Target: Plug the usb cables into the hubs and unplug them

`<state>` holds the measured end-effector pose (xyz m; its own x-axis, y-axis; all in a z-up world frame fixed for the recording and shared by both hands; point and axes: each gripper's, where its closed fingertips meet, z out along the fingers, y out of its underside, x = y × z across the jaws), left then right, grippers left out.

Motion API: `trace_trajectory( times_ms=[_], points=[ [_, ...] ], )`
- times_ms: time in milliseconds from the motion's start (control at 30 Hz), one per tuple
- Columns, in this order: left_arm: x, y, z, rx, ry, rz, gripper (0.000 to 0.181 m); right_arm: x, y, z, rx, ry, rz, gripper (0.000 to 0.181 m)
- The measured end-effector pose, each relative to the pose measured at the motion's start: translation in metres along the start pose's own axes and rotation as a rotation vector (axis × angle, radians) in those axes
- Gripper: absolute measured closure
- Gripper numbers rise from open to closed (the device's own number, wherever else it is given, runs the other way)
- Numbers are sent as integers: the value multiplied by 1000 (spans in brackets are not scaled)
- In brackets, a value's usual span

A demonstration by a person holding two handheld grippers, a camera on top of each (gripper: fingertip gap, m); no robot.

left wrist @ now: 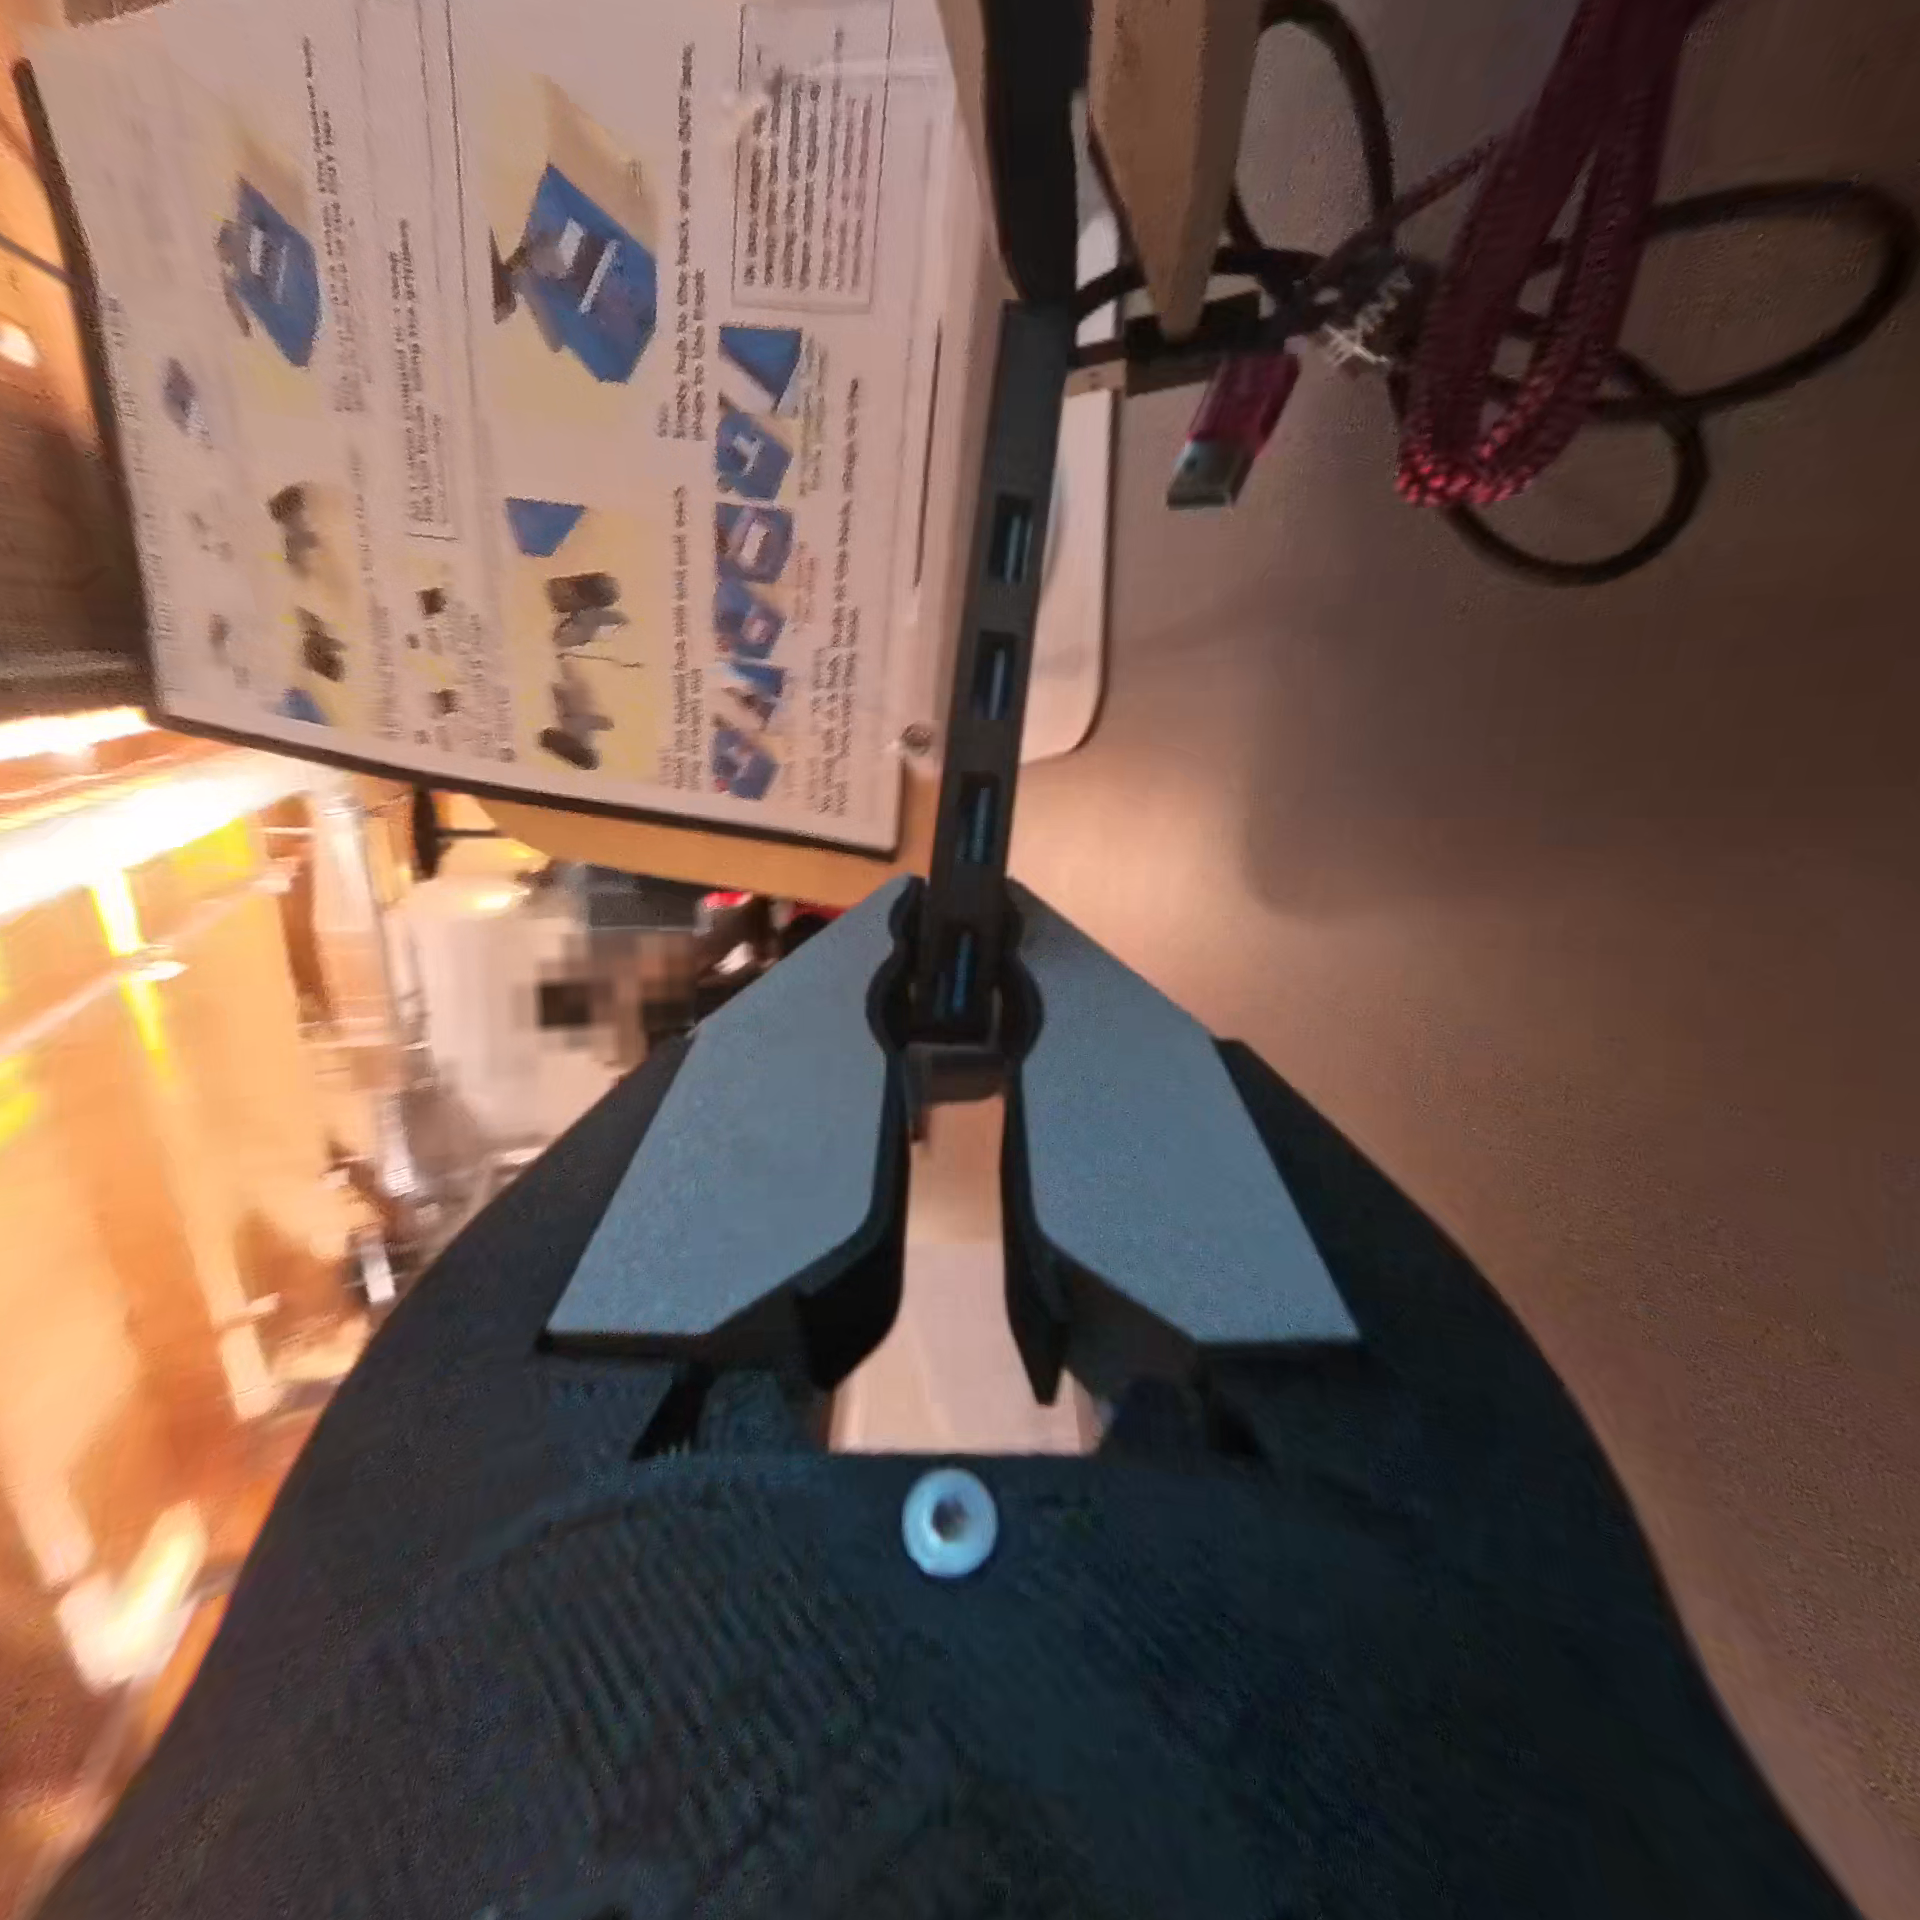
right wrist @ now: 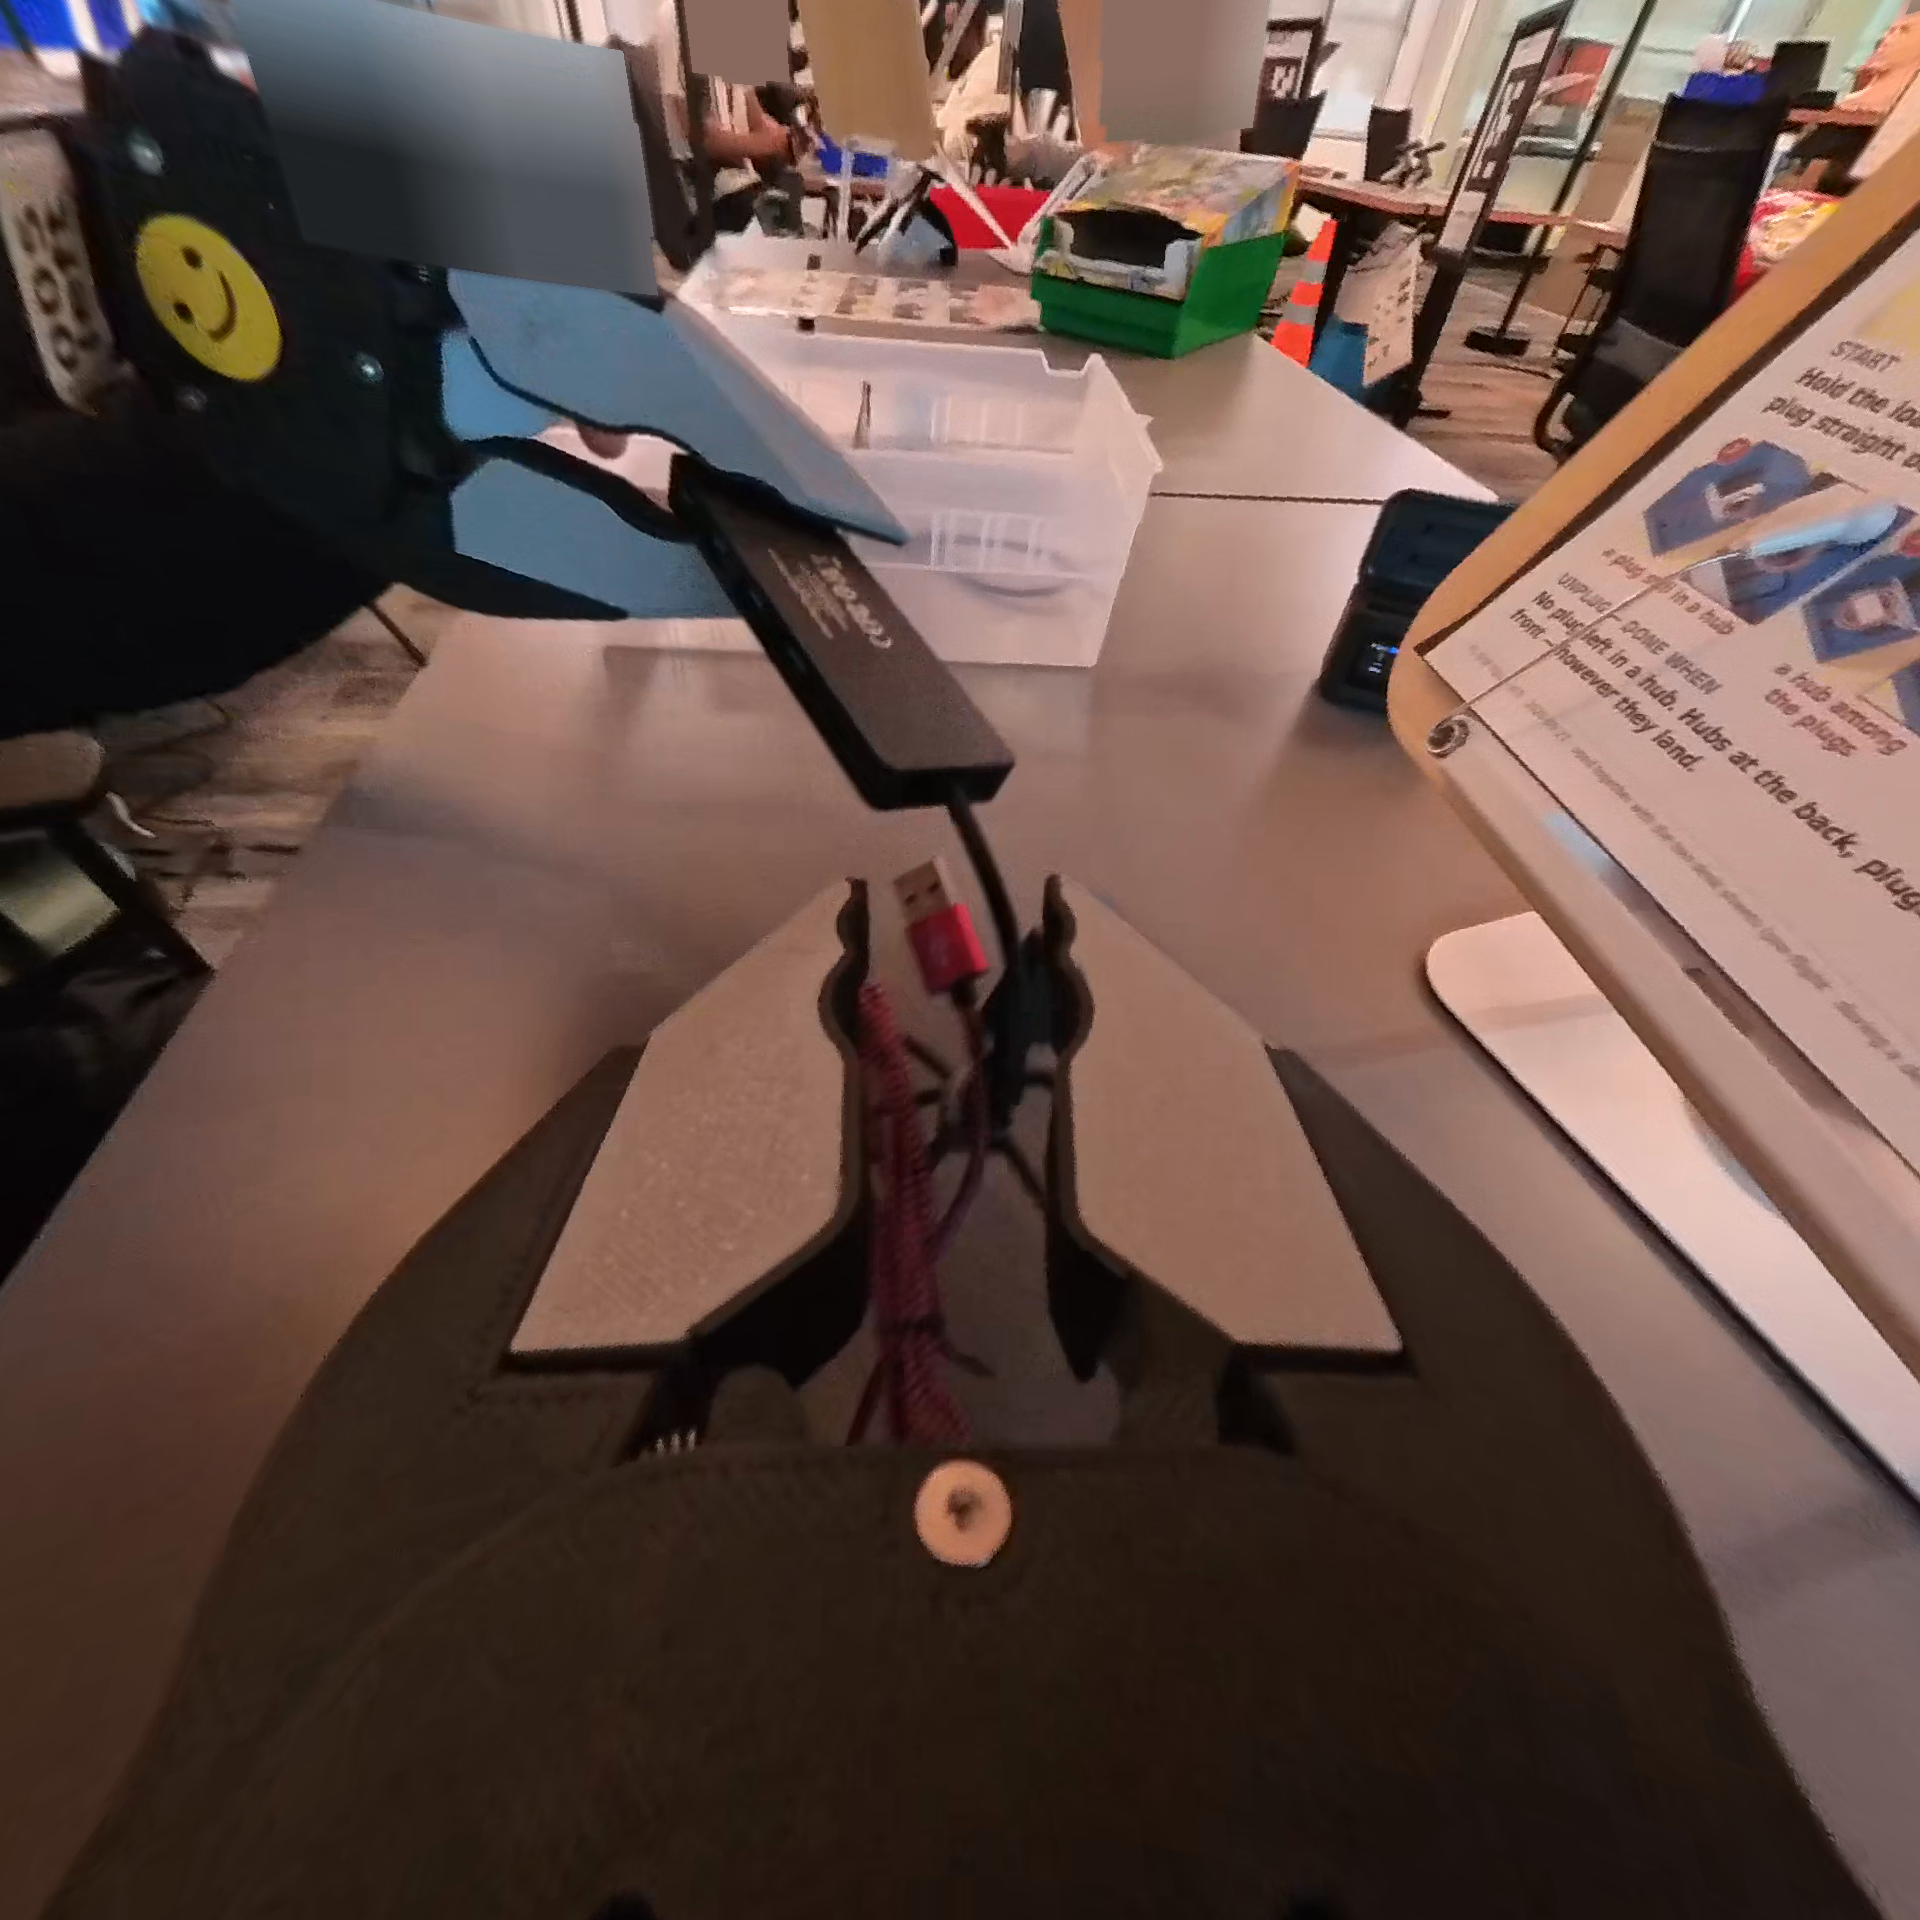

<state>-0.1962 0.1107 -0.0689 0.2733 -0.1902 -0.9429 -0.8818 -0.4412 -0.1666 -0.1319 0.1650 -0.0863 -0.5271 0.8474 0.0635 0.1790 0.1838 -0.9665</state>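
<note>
Matte slim hub [left wrist: 987, 644], left claw [left wrist: 954, 997] clamped

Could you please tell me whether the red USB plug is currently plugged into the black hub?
Out. The red USB plug hangs free, its metal tip bare, beside the black hub, whose visible blue ports are empty.

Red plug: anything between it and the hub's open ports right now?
Nothing visible blocks it. The left gripper holds the black hub lifted off the table, its ports unoccupied. The red plug sits loose between the right gripper's fingers, metal tip toward the hub. Only the hub's own black cable hangs beside the plug.
</note>
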Motion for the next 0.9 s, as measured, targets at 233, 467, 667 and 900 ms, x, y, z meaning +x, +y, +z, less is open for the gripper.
trace_trajectory(
  times_ms=[233, 467, 667, 900],
  points=[
    [-25, 29, -7, -101, -90, -15, 172, 17, 16, -1, -85, 49, 98, 122],
    [-26, 24, -18, -96, -61, -112, 171, 39, 87, 16, -437, 223, 5, 138],
    [-37, 66, -20, -274, -140, -134, 171, -9, 58, 2, -420, -22, -99, 164],
    [-24, 73, -13, -299, -234, 40, 172, -7, 87, -28, -605, -89, 122, 158]
  ],
)
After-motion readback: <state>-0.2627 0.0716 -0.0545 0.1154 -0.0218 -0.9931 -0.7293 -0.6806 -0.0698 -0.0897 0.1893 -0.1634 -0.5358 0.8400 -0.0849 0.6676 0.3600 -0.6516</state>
